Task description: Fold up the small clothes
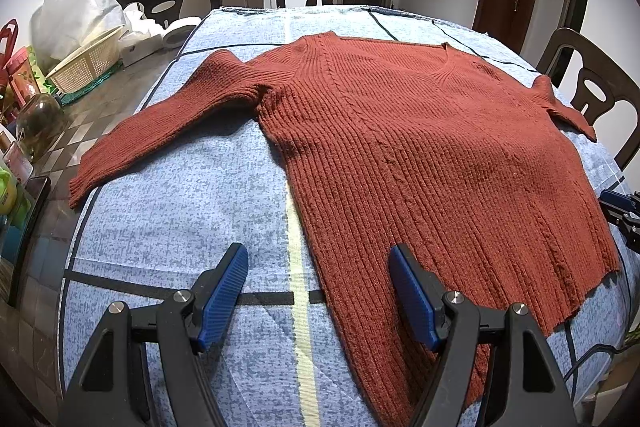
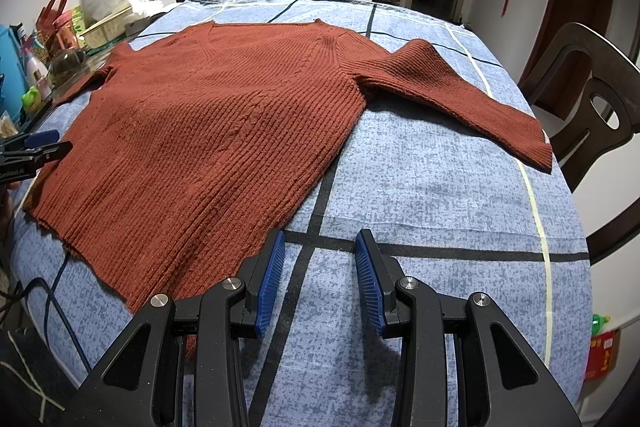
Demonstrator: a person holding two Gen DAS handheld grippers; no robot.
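A rust-red knit sweater (image 1: 420, 147) lies flat on the blue checked cloth (image 1: 180, 219) covering the tabletop, sleeves spread toward both side edges. The left claw (image 1: 318, 283) gapes wide over its hem corner, empty; the right claw (image 2: 320, 263), also open and empty, hovers over bare cloth beside the other corner.

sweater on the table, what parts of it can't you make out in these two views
- Left wrist view: the sweater has its far sleeve dropping past the cloth's curve, cuff hidden.
- Left wrist view: hem corner behind the left hand-held gripper.
- Right wrist view: same sleeve cut short beside the clutter.
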